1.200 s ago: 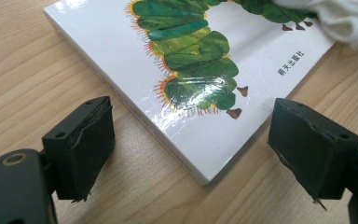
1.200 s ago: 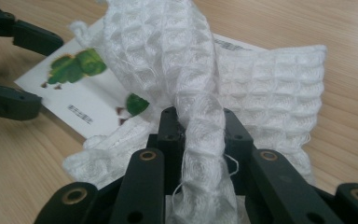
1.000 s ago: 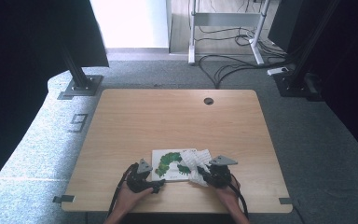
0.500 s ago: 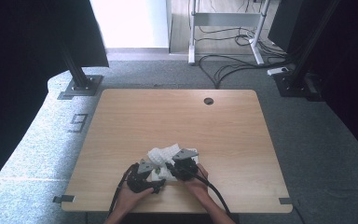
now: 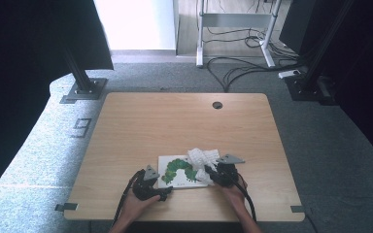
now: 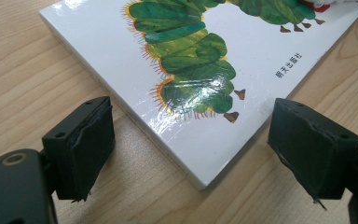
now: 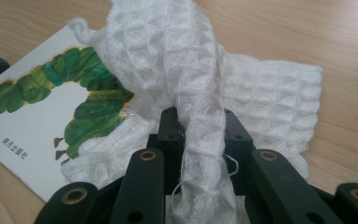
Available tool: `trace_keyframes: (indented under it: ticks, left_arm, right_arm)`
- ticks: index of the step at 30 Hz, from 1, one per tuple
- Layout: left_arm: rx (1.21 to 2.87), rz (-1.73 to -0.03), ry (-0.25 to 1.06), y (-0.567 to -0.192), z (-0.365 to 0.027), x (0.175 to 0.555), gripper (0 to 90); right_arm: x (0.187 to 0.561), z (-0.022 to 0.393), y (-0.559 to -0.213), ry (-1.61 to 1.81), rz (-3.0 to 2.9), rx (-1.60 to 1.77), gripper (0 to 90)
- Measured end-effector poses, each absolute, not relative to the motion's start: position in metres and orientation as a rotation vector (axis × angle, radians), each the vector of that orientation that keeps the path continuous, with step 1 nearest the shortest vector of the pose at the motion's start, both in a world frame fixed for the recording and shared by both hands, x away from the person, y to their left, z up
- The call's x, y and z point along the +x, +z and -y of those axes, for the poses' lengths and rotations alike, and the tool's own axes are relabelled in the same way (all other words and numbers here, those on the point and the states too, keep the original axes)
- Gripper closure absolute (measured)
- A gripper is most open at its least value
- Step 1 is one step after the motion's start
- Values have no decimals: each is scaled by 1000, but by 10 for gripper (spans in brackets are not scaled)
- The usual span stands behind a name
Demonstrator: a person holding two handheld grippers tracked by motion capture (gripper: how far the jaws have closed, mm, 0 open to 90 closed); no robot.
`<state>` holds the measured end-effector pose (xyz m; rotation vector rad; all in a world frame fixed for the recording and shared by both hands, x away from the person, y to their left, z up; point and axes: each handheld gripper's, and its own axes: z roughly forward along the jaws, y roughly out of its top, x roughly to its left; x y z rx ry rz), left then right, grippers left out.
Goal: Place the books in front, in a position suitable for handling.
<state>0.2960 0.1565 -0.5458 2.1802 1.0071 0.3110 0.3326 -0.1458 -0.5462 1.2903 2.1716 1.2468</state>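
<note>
Gripping a bunched fold of white waffle-weave cloth (image 7: pixel 200 79), the right gripper (image 7: pixel 200 135) has its fingers (image 7: pixel 170 128) clenched on the fabric, which rises between them as a narrow pinched ridge in the right gripper view. The rest of the cloth spreads beyond that ridge, part of it draped over the near corner of a white picture book (image 7: pixel 37 121) and part lying on the wooden worktop (image 7: pixel 307 37) just beside the book. In the high view the book (image 5: pixel 175 180) lies flat near the person's edge of the worktop (image 5: pixel 175 121), its cover showing a green caterpillar, and the cloth (image 5: pixel 203 158) is heaped at the book's right end, touching it. The right gripper (image 5: pixel 212 174) sits against that same end of the book, with the person's right hand (image 5: pixel 233 189) behind it. The left gripper (image 5: pixel 162 194) rests at the book's opposite end, near its front left corner, held by the left hand (image 5: pixel 138 206). In the left gripper view its fingers (image 6: pixel 81 142) stand released and wide apart, one on each side of the book's corner (image 6: pixel 200 154), neither pad touching the cover or the edge. The book's corner points toward the gap between them, and a line of small printed characters runs along the cover near the caterpillar's feet.
</note>
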Motion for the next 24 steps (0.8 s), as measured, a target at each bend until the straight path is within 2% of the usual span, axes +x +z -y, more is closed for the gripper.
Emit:
trace_keyframes:
  ticks: [2,3,5,10,18,21,24]
  left_arm:
    - [2181,-1007,313,-546,-156,296,148]
    - [2181,-1007,313,-546,-156,296,148]
    - [2182,-1007,311,-546,-156,296,148]
    - [2183,-1008,312,-546,-156,296,148]
    - [2180,-1009,310,-546,-157,296,147]
    - [2180,-1011,310,-546,-157,296,148]
    - [2180,-1010,311,-546,-157,296,149]
  right_arm:
    - [334,155,-540,1237,-2121,1288,730]
    - [339,172,-532,1235,-2049,1335,731]
    - [342,178,-530,1211,-2028,1344,731]
    - [363,233,-531,1113,-1897,1509,726]
    - [372,260,-542,1012,-1850,1607,692]
    - [372,259,-546,997,-1867,1607,614]
    - [366,257,-536,1016,-1788,1585,403]
